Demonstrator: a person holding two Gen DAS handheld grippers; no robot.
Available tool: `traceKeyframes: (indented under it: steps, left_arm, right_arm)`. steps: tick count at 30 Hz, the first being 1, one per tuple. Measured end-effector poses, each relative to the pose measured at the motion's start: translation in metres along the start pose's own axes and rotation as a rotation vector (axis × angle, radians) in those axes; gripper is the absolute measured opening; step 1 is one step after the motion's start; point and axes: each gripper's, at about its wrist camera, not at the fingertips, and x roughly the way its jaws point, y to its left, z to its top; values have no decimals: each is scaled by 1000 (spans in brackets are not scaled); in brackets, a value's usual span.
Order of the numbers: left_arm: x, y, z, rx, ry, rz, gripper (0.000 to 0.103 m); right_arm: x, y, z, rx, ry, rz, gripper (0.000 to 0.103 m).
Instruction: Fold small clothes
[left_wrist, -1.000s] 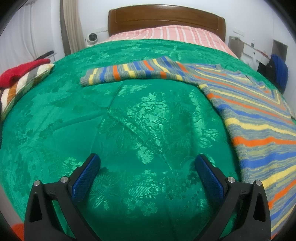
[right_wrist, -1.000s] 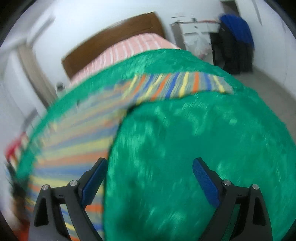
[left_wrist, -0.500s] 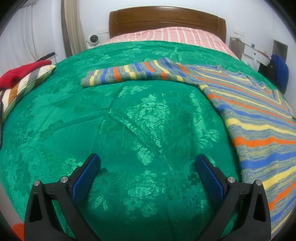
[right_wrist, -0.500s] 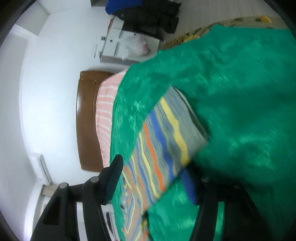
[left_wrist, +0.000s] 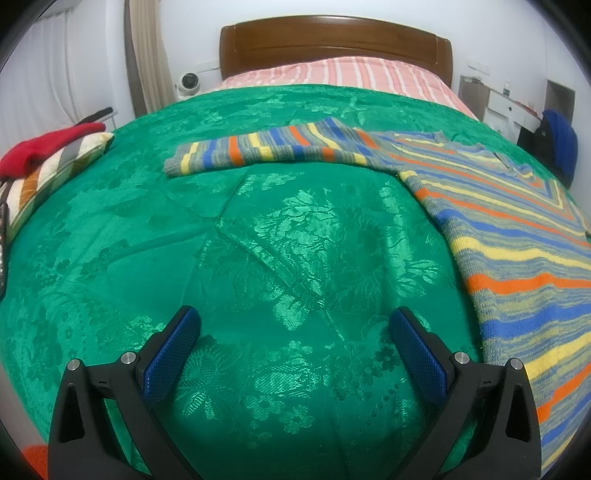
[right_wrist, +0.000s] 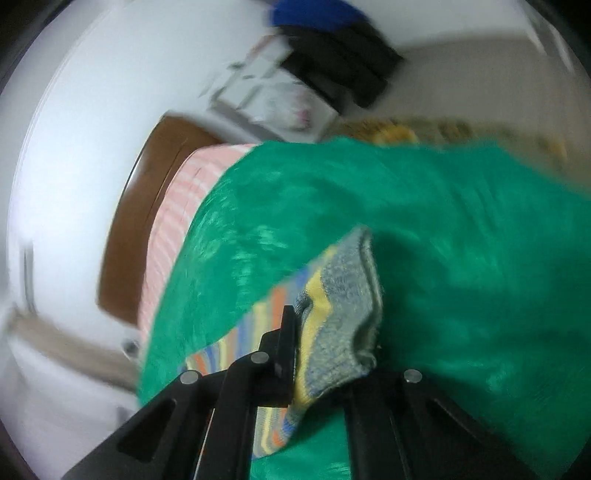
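A striped knit sweater (left_wrist: 517, 236) in grey, blue, yellow and orange lies flat on the green bedspread (left_wrist: 277, 258), body at the right, one sleeve (left_wrist: 266, 147) stretched out to the left. My left gripper (left_wrist: 295, 343) is open and empty, hovering over bare bedspread left of the sweater's hem. In the blurred right wrist view my right gripper (right_wrist: 328, 332) is shut on the grey cuff end of the other sleeve (right_wrist: 343, 314), which bulges up between the jaws. The right finger is hidden under the cloth.
A wooden headboard (left_wrist: 332, 44) and pink striped sheet (left_wrist: 340, 74) lie at the far end. A striped pillow with a red garment (left_wrist: 48, 151) sits at the left edge. A white cabinet and dark clothes (left_wrist: 554, 147) stand right of the bed.
My right gripper has swung over to the sleeve end, rolled sideways and closed on the cuff. My left gripper has stayed open and nearly still.
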Motion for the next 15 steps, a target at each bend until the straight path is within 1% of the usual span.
traceKeyframes:
  steps: [3, 4, 6, 8, 10, 11, 12, 13, 14, 15]
  left_arm:
    - [0, 0, 0, 0, -1, 1, 103]
    - [0, 0, 0, 0, 0, 1, 103]
    - [0, 0, 0, -1, 1, 2, 103]
    - [0, 1, 0, -3, 1, -1, 103]
    - [-1, 0, 0, -5, 0, -2, 103]
    - [-1, 1, 0, -5, -1, -4, 103]
    - [-1, 1, 0, -6, -2, -4, 103]
    - [-1, 1, 0, -6, -2, -5, 103]
    - [-1, 1, 0, -7, -3, -7, 103]
    - [-1, 1, -1, -8, -3, -8, 103]
  right_arm:
    - [-14, 65, 10, -193, -11, 54, 5]
    - [-18, 100, 8, -283, -5, 93, 5]
    - [-20, 149, -3, -392, 19, 156, 5]
    - [-16, 206, -28, -489, 73, 246, 5]
    - [-4, 251, -60, -552, 138, 314, 6]
    - [5, 272, -80, -573, 180, 352, 7]
    - [14, 284, -95, -580, 216, 379, 10]
    - [27, 295, -114, -572, 279, 413, 30]
    - [44, 301, -132, -544, 361, 444, 50]
    - [55, 302, -147, -509, 430, 457, 75]
